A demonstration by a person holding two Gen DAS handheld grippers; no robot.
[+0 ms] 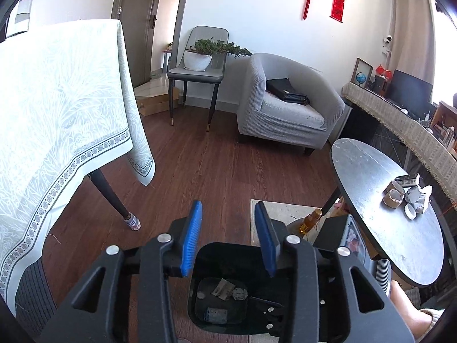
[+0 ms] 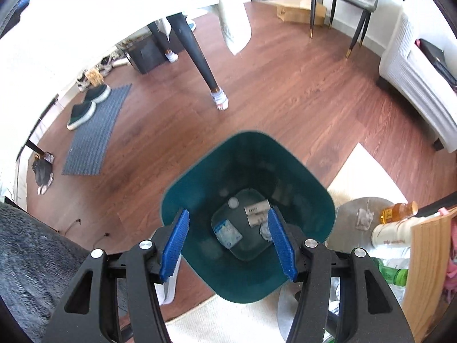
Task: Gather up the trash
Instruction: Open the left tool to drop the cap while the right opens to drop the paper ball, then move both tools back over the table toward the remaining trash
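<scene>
In the left wrist view my left gripper point(image 1: 228, 204) is open with nothing between its blue pads point(image 1: 191, 237). It hangs over the dark bin point(image 1: 228, 257), which holds paper scraps point(image 1: 224, 287) at its bottom. Crumpled paper point(image 1: 418, 197), cardboard rolls point(image 1: 394, 194) and a white cap point(image 1: 410, 211) lie on the round dark table point(image 1: 371, 177) to the right. In the right wrist view my right gripper point(image 2: 228, 211) is open and empty above the same bin point(image 2: 242, 157), teal here. Inside lie a packet point(image 2: 228, 231), small rolls point(image 2: 257, 211) and a cap point(image 2: 233, 202).
A cloth-covered table point(image 1: 57, 100) with a dark leg point(image 2: 197, 54) stands left of the bin. A grey armchair point(image 1: 285, 105) and a chair with a plant point(image 1: 200, 65) are behind. Bottles point(image 2: 397, 211) stand right of the bin by a pale rug point(image 2: 362, 177). Slippers point(image 2: 85, 108) lie far left.
</scene>
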